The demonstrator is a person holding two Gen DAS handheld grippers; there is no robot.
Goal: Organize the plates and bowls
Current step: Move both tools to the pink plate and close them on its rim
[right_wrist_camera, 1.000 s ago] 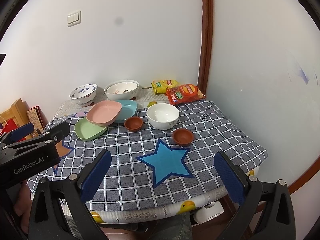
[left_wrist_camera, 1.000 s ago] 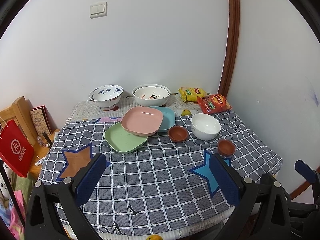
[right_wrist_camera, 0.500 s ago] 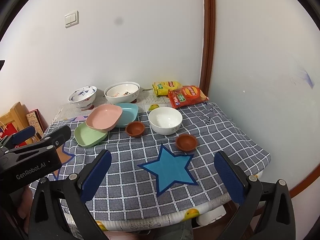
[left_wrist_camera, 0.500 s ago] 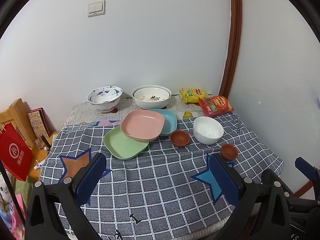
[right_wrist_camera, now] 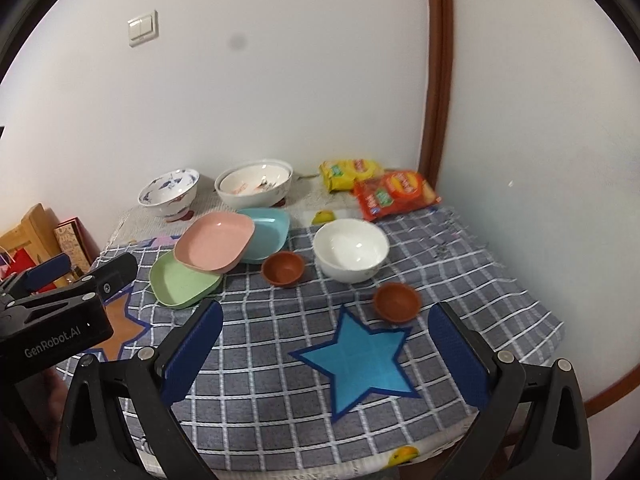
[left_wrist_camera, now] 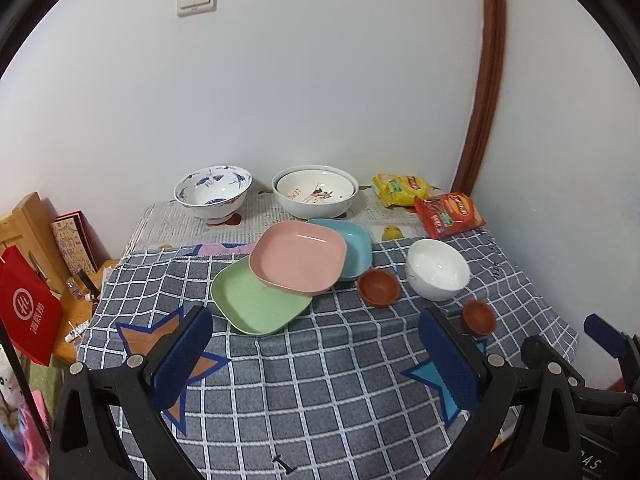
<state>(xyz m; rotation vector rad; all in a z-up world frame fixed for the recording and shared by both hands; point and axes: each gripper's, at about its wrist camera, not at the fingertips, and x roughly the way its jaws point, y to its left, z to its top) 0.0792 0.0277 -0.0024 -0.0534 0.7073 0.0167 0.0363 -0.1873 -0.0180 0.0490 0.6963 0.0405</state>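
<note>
Three plates sit in a pile near the middle of both views. The pink plate (left_wrist_camera: 298, 256) lies on top, tilted. It rests on the green plate (left_wrist_camera: 256, 306) to its lower left and on the blue plate (left_wrist_camera: 354, 246) to its upper right.

Just right of the plates is a small brown bowl (left_wrist_camera: 378, 287). Next to that, farther right, is a white bowl (left_wrist_camera: 437, 269). A second small brown bowl (left_wrist_camera: 479, 316) sits lower right of the white one, near the edge of the table.

Higher in the frame, close to the wall, stand two big bowls. The blue-patterned bowl (left_wrist_camera: 213, 193) is on the left. The large white bowl (left_wrist_camera: 315, 197) with pictures inside is on the right. Right of them lie a yellow snack bag (left_wrist_camera: 402, 188) and a red snack bag (left_wrist_camera: 449, 214).

All of this rests on a grey checked tablecloth (left_wrist_camera: 320, 380) with a blue star (right_wrist_camera: 362, 354) on it.

The left gripper (left_wrist_camera: 316, 360) is at the bottom of its view. Its fingers are spread wide and hold nothing. The right gripper (right_wrist_camera: 326, 354) is at the bottom of its view too, spread wide and holding nothing. Both hang above the near part of the cloth, apart from the dishes.

At the left edge of the left view is a red paper bag (left_wrist_camera: 26, 316).
</note>
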